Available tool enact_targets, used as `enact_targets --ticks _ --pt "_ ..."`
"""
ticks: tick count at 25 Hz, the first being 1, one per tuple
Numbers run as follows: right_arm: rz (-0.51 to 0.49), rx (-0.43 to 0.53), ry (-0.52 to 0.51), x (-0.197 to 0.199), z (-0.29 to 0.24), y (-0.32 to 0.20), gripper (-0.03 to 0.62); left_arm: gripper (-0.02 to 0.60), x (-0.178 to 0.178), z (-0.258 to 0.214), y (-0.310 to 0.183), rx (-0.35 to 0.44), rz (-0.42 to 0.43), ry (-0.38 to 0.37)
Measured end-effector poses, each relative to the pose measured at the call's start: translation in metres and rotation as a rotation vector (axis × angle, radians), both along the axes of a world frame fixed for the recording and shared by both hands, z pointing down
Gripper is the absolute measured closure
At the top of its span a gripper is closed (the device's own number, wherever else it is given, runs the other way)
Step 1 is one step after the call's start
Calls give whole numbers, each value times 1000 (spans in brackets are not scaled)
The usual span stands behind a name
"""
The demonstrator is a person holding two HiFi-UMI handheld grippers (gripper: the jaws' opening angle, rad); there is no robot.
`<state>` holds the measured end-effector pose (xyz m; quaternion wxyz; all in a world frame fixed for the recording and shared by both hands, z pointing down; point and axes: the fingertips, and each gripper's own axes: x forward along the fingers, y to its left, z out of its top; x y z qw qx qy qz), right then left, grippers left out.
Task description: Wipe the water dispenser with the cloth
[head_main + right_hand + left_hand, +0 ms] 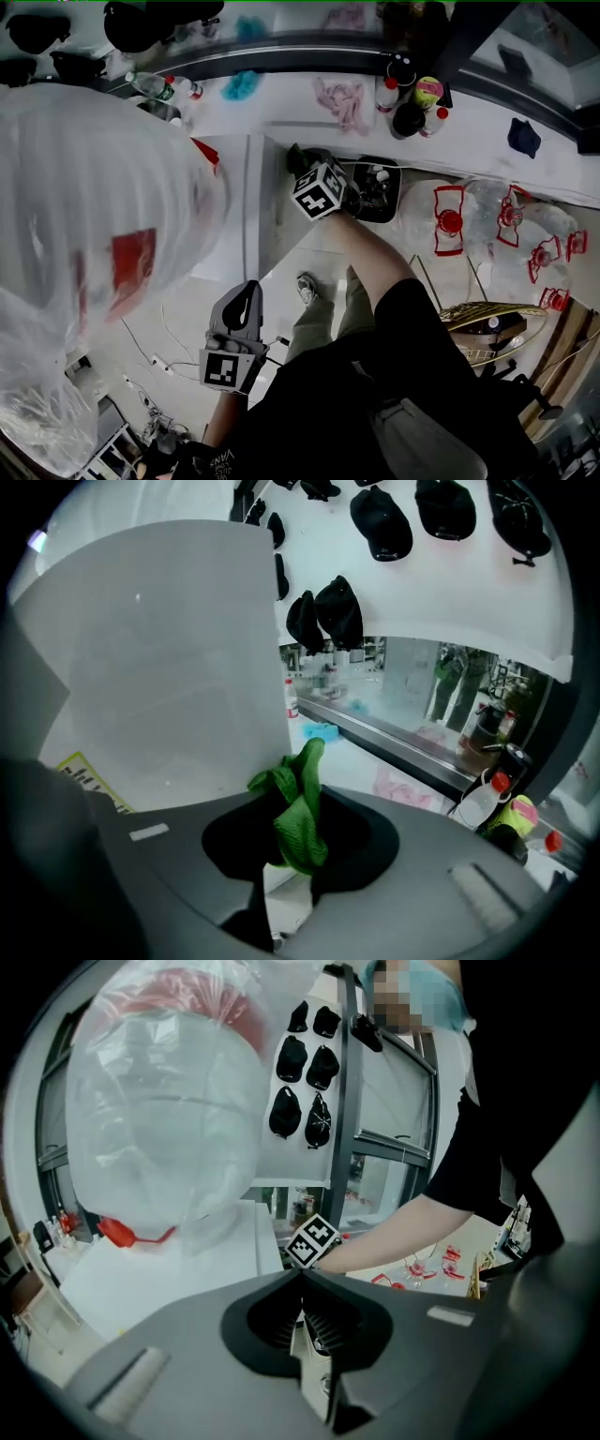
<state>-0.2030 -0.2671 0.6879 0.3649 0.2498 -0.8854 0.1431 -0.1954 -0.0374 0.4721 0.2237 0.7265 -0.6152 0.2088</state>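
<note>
The water dispenser's white body [230, 220] stands at the left, topped by a big bottle wrapped in clear plastic [84, 234]. My right gripper [305, 169] is held against the dispenser's right side, shut on a green cloth [298, 808] that bunches up out of its jaws. In the right gripper view the white side wall [159, 667] fills the left, close to the cloth. My left gripper [244, 300] hangs lower, over the floor, apart from the dispenser. Its jaws [305, 1321] are shut and hold nothing; beyond them show the wrapped bottle [164, 1119] and the right gripper's marker cube [311, 1239].
A counter behind holds bottles [389, 94], a pink cloth [345, 101] and a blue cloth [242, 86]. Empty jugs with red handles [487, 225] lie bagged at the right. Black caps [384, 522] hang on the wall. Cables [155, 361] run across the floor.
</note>
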Motion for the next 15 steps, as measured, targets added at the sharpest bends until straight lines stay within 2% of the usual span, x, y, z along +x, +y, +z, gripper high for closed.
enact_targets --ticks 4,8,11,15 --pt "20 11 26 1 6 -15 502 580 1 1 2 9 14 6" --pt "64 24 15 15 2 -14 502 580 -2 3 5 -14 27 8" --pt "90 27 -5 32 1 11 502 580 0 3 6 4 65 13" --pt "88 2 -18 51 8 76 502 580 6 2 8 9 129 21"
